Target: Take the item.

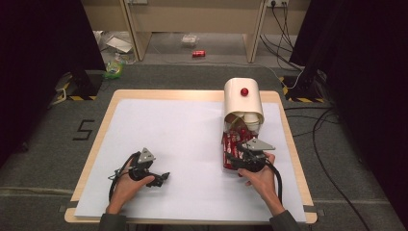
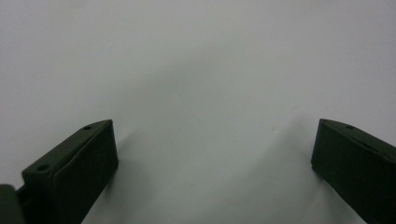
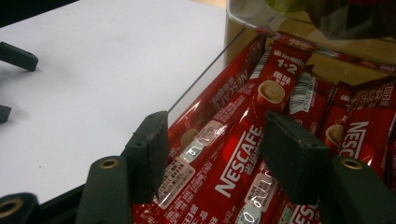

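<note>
Right gripper view: Nescafé stick (image 3: pixel 243 154) runs lengthwise away (tilted right) — unclamped.

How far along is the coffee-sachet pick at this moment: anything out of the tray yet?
Done: the right gripper has reached the clear tray of red coffee sachets below the white dispenser. In hand: its open jaws straddle one sachet without clamping it. Left: closing, lifting out and placing; no sachet lies on the white sheet. The left gripper is open over the sheet.

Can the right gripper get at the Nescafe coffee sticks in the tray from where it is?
Probably yes: the right gripper hangs open right over the coffee sticks, one between its fingers, nothing blocking.
</note>
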A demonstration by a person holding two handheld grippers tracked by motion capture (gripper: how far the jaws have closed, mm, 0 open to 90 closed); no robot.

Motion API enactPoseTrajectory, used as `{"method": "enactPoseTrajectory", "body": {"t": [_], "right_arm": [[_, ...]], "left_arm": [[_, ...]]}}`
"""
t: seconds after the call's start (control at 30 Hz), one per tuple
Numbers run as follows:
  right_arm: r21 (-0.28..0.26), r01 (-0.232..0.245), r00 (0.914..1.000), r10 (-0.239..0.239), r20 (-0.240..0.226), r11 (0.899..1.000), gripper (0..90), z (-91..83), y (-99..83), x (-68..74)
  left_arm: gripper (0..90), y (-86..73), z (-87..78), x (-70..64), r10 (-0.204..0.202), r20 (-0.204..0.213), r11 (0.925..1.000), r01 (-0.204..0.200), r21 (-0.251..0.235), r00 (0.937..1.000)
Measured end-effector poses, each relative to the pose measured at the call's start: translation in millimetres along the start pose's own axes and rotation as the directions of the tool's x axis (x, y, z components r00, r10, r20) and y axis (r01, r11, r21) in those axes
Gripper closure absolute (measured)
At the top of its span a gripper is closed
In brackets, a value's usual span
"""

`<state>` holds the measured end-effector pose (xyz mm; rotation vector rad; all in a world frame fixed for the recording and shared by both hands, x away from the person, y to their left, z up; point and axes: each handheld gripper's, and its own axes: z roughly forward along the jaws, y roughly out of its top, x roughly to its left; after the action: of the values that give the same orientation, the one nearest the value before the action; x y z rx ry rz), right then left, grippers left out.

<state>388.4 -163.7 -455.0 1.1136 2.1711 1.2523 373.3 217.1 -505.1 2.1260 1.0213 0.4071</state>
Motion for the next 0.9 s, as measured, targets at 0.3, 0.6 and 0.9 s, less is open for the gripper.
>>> {"method": "enactPoseTrajectory", "body": {"t": [0.3,0.6,0.9], "right_arm": [[-0.013,-0.065,0.9977,0.064,-0.02,0.998,51.0,2.2,-2.7,-3.9],[-0.033,-0.126,0.9907,0.125,-0.055,0.991,74.6,-1.1,-8.2,-11.1],[-0.042,-0.101,0.9914,0.097,-0.087,0.994,85.2,-9.4,-4.3,-11.2]], "left_arm": [[0.0,0.0,0.0,0.0,0.0,0.0,1.0,0.0,0.0,1.0],[0.0,0.0,0.0,0.0,0.0,0.0,1.0,0.0,0.0,1.0],[0.0,0.0,-0.1,0.0,0.0,0.0,1.0,0.0,0.0,1.0]]}}
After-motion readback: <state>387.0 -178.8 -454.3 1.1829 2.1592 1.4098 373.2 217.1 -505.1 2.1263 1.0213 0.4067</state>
